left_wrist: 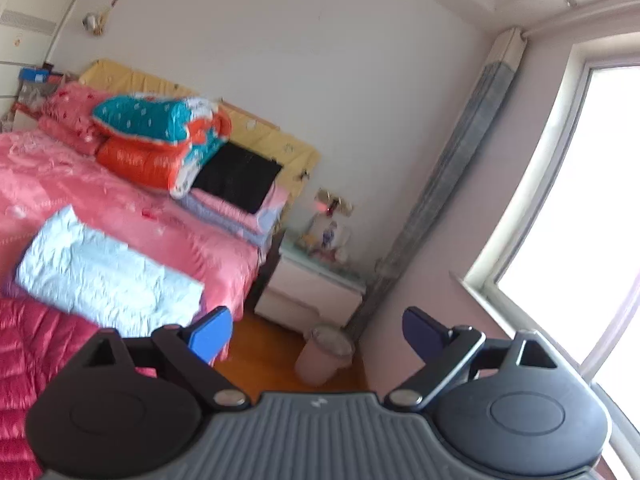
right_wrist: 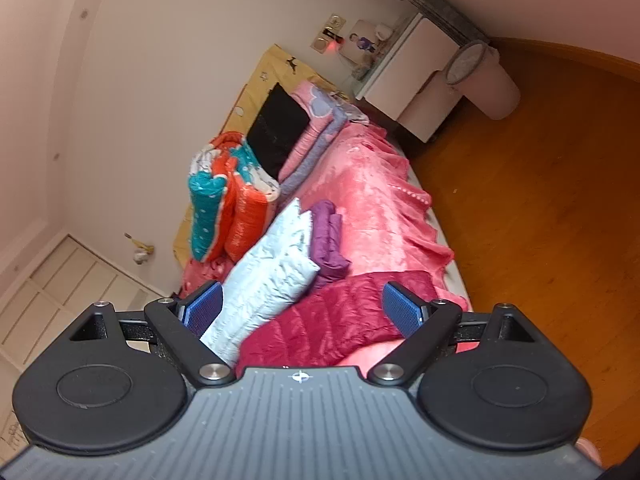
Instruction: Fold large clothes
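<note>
Left gripper (left_wrist: 318, 334): fingers spread wide, holding nothing, raised over the bed's edge at lower centre of its frame.
Right gripper (right_wrist: 302, 308): fingers likewise apart and empty, lower centre.
Crimson quilted jacket (right_wrist: 340, 316): lies on the pink bed (right_wrist: 376, 200), just beyond the right fingers; lower left in the left view.
Pale blue folded garment (right_wrist: 272, 272): beside it, overlapping its edge.
Purple folded item (right_wrist: 328, 236): right of the blue one.
Bin (right_wrist: 484, 80): on the floor, upper right.
</note>
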